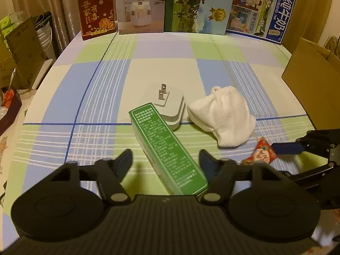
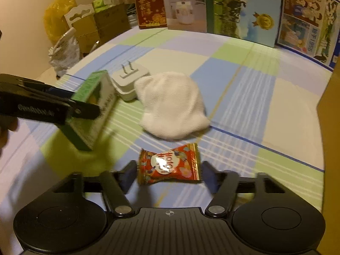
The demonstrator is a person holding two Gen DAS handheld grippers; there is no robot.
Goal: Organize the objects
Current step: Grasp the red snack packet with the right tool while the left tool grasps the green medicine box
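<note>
A long green box (image 1: 167, 146) lies between the open fingers of my left gripper (image 1: 165, 163), its far end against a white plug adapter (image 1: 167, 104). A white cloth pouch (image 1: 223, 116) lies to the right. In the right wrist view my right gripper (image 2: 169, 173) is open around a red candy wrapper (image 2: 170, 164), fingers close to both ends. The same candy shows in the left wrist view (image 1: 261, 155). The green box (image 2: 93, 108), the adapter (image 2: 129, 80), the pouch (image 2: 172, 106) and my left gripper (image 2: 91, 108) also show in the right wrist view.
The checked cloth (image 1: 106, 85) covers the table. Upright boxes line the far edge: a red one (image 1: 95, 10), a humidifier box (image 1: 140, 6), milk cartons (image 1: 199, 6). A cardboard box (image 1: 312, 68) stands at the right. Clutter sits off the left edge (image 2: 85, 27).
</note>
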